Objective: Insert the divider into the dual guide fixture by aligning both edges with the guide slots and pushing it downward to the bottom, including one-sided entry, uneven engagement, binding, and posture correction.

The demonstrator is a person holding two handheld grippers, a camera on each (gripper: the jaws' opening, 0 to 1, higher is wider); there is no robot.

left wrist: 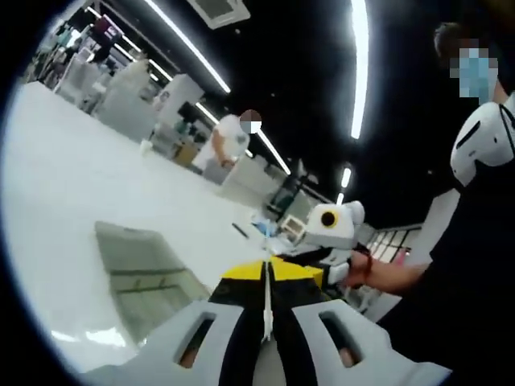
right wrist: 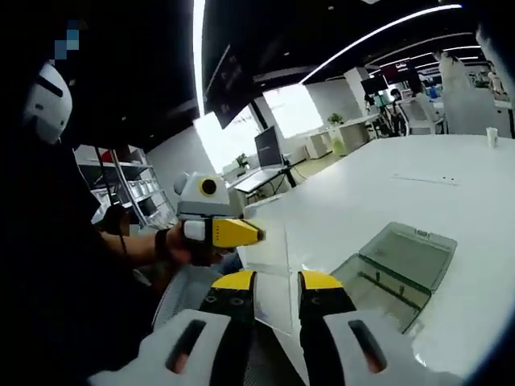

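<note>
A clear plastic divider (left wrist: 265, 310) runs edge-on between my left gripper's (left wrist: 268, 269) yellow-tipped jaws, which are shut on it. In the right gripper view the left gripper (right wrist: 233, 232) holds the divider (right wrist: 269, 257) by its upper edge, above the table. The sheet's lower part hangs in the gap of my right gripper (right wrist: 278, 281), whose jaws stand open on either side of it. The translucent guide fixture (left wrist: 145, 273) (right wrist: 394, 265), a shallow box with slotted walls, rests on the white table (left wrist: 72, 185), apart from both grippers. The right gripper (left wrist: 326, 233) appears just beyond the divider's far end.
The person holding the grippers stands close at the right (left wrist: 483, 201), one hand (left wrist: 378, 273) on the right gripper. Another person (left wrist: 229, 141) stands at a far desk. A white cup (right wrist: 491, 137) sits on the table's far side, with monitors and shelves behind.
</note>
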